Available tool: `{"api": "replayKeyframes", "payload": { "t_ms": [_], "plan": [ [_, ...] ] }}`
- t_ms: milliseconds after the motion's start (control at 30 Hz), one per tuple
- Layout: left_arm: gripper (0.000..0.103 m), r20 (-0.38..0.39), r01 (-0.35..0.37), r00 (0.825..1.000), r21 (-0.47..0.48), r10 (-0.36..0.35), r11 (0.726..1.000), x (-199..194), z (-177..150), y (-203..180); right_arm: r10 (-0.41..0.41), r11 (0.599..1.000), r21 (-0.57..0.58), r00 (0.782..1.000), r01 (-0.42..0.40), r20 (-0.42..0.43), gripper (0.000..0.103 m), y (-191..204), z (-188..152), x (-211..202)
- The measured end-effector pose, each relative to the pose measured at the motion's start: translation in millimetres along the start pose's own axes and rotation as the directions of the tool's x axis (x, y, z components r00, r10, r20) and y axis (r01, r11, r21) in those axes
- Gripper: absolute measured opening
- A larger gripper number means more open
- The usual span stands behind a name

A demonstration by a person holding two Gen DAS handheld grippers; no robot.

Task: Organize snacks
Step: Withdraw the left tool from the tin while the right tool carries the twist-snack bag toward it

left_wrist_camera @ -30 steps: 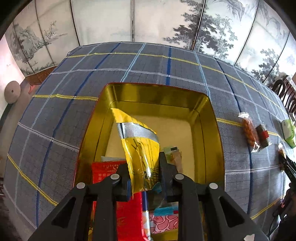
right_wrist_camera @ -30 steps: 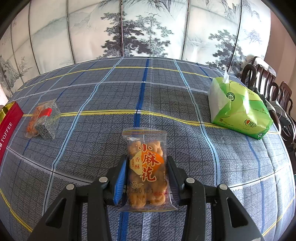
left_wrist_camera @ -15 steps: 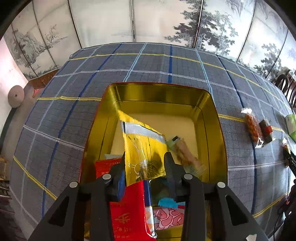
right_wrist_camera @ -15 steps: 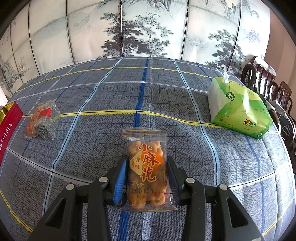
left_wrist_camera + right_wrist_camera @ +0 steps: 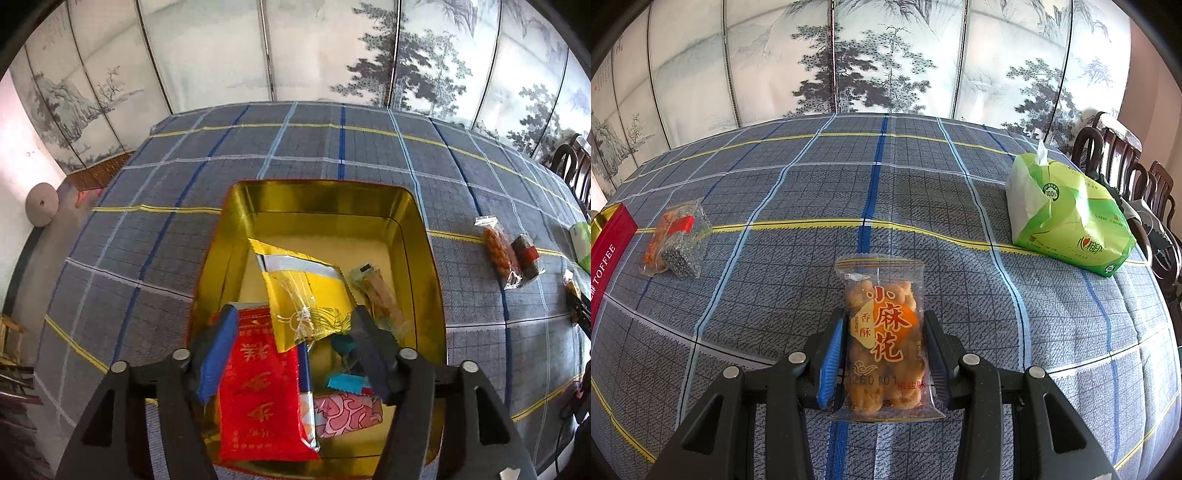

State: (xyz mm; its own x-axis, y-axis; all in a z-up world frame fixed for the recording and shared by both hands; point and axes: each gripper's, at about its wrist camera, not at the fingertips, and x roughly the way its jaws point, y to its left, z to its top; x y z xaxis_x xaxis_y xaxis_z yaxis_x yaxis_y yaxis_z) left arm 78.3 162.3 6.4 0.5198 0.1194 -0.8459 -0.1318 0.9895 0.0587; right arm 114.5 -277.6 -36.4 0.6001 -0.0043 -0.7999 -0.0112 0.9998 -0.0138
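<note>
Left hand-held gripper [image 5: 291, 350] hangs over the gold tin [image 5: 421, 236] with its two fingers spread wide, and it holds nothing. Under it, inside the tin, lie a yellow bag [image 5: 306, 291], a red packet [image 5: 262, 391], a pink wrapper [image 5: 347, 410] and a thin snack bar [image 5: 380, 291], so a good part of the tidying looks done. Right hand-held gripper [image 5: 882, 354] has its fingers on both sides of a clear bag of fried twists [image 5: 884, 339]. They look pressed against the bag, which looks lifted a little off the counter [image 5: 775, 184], though I can't be sure of that. This bag seems to be the next one to go in the tin. Two small clear packs [image 5: 674, 242] lie touching each other on the checked cloth, near the tin's red side [image 5: 607, 254], and they are not put away yet. A green pack of tissues [image 5: 1067, 214] sits well apart on the far right; it is not a snack, so it likely stays. I think about three snacks are left to move.
</note>
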Motion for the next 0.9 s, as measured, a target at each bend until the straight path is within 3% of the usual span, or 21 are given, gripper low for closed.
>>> {"api": "replayKeyframes", "payload": {
  "t_ms": [467,900],
  "plan": [
    [0.074,0.087,-0.039,0.995,-0.045,0.043,0.998,-48,-24,5,-0.016,1.0,-0.012,1.0,0.016,0.003,0.04,-3,0,-1],
    [0.079,0.099,-0.098,0.989,-0.09,0.107,0.991,-70,-57,26,-0.023,1.0,0.016,0.999,0.023,-0.026,0.039,2,4,1]
  ]
}}
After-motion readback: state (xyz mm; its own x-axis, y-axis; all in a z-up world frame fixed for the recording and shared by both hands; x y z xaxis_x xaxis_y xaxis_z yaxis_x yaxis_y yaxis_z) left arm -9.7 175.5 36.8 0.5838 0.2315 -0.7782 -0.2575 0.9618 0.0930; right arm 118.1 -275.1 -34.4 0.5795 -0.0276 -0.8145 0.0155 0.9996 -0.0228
